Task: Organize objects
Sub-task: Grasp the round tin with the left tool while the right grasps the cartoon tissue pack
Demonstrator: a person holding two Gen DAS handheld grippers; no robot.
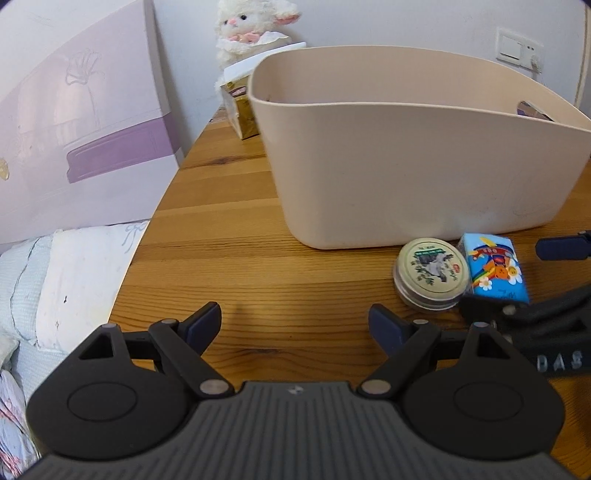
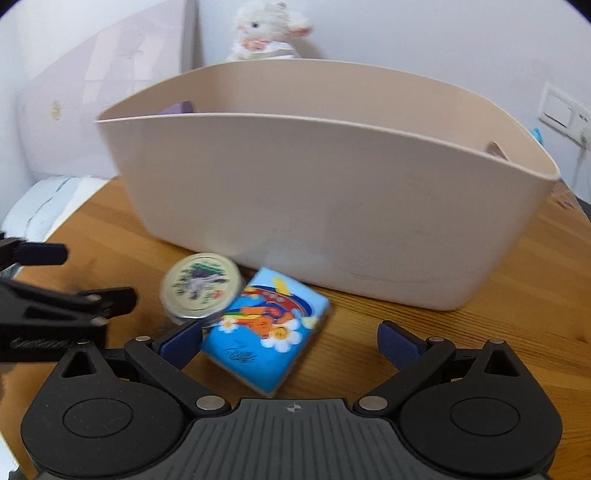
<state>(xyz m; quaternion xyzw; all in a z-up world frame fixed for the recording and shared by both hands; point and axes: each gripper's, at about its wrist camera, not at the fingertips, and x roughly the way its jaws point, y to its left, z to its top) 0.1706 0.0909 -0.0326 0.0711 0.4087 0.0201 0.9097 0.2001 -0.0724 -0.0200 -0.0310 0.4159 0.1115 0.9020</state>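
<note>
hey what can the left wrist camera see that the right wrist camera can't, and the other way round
Only the left wrist view shows the gold box behind the beige tub, bedding off the table edge, and the open left gripper head-on.

Only the right wrist view shows the open right gripper head-on, with the blue cartoon packet just ahead of its fingers.

Both show the tub, round tin, packet, plush lamb, wall switch and wooden table.

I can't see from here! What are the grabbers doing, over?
Left gripper and right gripper open, empty. Blue packet and round tin on table, outside bin. Nothing blocking.
</note>
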